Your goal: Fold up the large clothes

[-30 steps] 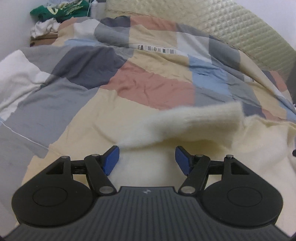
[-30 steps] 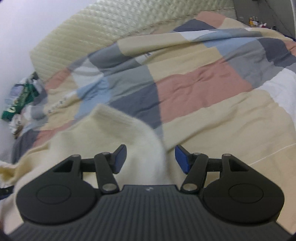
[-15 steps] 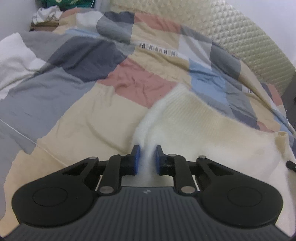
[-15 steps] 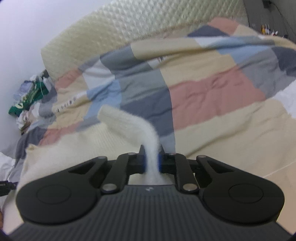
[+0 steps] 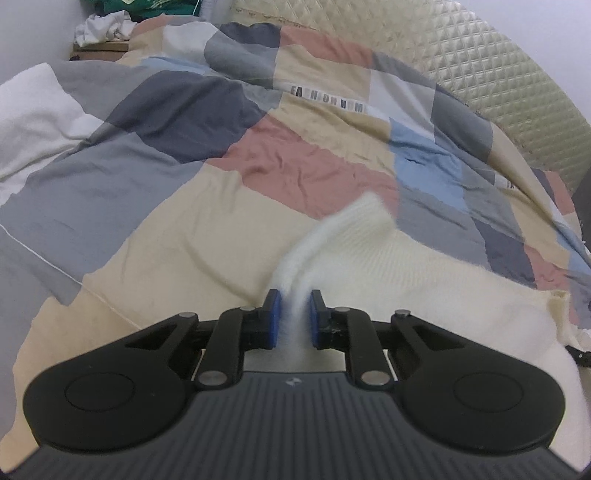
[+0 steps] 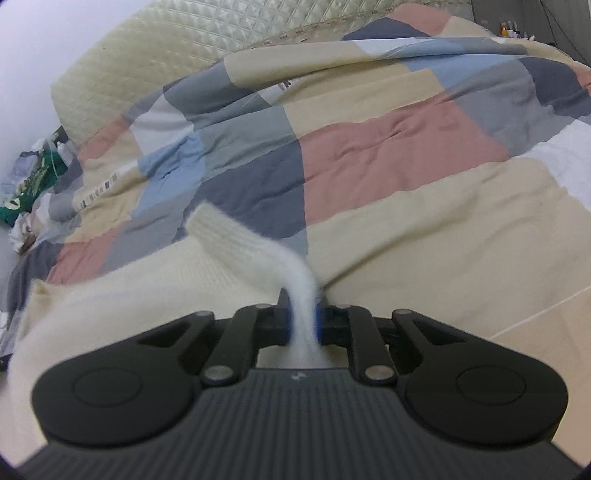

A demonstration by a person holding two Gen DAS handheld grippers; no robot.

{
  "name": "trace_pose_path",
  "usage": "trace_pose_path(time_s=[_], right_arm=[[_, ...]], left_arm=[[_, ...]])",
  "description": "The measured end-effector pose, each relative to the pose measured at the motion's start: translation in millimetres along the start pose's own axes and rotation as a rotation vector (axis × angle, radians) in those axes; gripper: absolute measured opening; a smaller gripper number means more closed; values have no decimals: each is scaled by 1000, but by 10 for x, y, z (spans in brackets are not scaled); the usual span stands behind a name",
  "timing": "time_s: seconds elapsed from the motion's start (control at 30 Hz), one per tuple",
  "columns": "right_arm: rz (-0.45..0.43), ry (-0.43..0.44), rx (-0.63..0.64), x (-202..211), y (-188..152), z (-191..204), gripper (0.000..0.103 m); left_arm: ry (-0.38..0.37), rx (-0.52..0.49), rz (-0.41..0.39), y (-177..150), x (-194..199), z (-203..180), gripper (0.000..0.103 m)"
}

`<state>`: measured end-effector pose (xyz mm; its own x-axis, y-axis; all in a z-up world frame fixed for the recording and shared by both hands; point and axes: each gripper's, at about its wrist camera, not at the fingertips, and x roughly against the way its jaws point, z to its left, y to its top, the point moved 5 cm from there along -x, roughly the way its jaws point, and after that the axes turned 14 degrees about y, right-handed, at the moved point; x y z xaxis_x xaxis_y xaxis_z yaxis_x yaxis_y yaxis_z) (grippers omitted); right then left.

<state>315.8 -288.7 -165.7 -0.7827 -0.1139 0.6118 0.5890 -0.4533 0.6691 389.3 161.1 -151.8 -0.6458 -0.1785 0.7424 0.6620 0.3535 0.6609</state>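
My left hand-held gripper [image 5: 293,314] is pinched narrow on a fuzzy cream sleeve of the sweater [image 5: 424,291], the blue pads [image 5: 272,319] pressing the knit from both sides. From the pads the sleeve rises forward and bends to my right, ending in a ribbed cuff [image 5: 369,214] that hangs blurred above the patchwork duvet [image 5: 147,166]. The sweater's body spreads low and to the right of this gripper, lying on the bed, its far edge bunched near the right border. Beyond the duvet stands the quilted headboard [image 5: 498,81], and in the far left corner a heap of white cloth [image 5: 103,27] rests on a wooden nightstand [image 5: 99,50].

My right hand-held gripper [image 6: 303,319] is likewise closed tight on the other sleeve [image 6: 258,247] of the same sweater, the white knit squeezed between the pads and spilling out behind them toward the camera. Here the sleeve climbs ahead and curls to my left, its cuff [image 6: 207,221] lifted over the dark blue and grey squares of the duvet. The sweater's body lies to the left of and below this gripper, flat on the bed. To the right of the gripper there is only duvet, cream and pink patches. A green printed bag [image 6: 33,181] sits at the far left edge beside the headboard.
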Motion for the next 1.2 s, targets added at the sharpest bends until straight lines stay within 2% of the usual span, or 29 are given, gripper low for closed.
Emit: trace_pose_path(time_s=[0.1,0.13,0.2,0.23,0.3,0.47,0.6,0.73,0.87,1.03,1.2], right_arm=[[-1,-5,-1,23,-8,24,19],[-4,-1,2,22,-1,21,21],[-19,-16,2,68,17,57,32],[-31,-20,11,103,34,94,40],[-57,-10,42,186,49,207,47],[-97,8,156,377,44,596,47],[-92,77,214,480,-57,914,46],[-110,93,284,584,-158,1163,45],[-42,146,276,506,-308,1235,45],[87,141,265,223,-546,1171,45],[111,153,228,144,-634,1120,44]], left_arm=[[2,0,-4,8,15,-6,24],[8,1,-9,14,35,-7,29],[20,-9,-30,33,104,-27,39],[21,-17,-49,46,153,-41,46],[10,-31,-97,69,284,-96,50],[-52,-80,-184,36,637,-328,50],[-120,-132,-177,-140,786,-570,50],[-137,-182,-136,-342,770,-766,50],[-131,-231,-80,-512,658,-906,50],[-106,-249,-13,-641,447,-949,50],[-103,-252,-12,-671,463,-931,50]])
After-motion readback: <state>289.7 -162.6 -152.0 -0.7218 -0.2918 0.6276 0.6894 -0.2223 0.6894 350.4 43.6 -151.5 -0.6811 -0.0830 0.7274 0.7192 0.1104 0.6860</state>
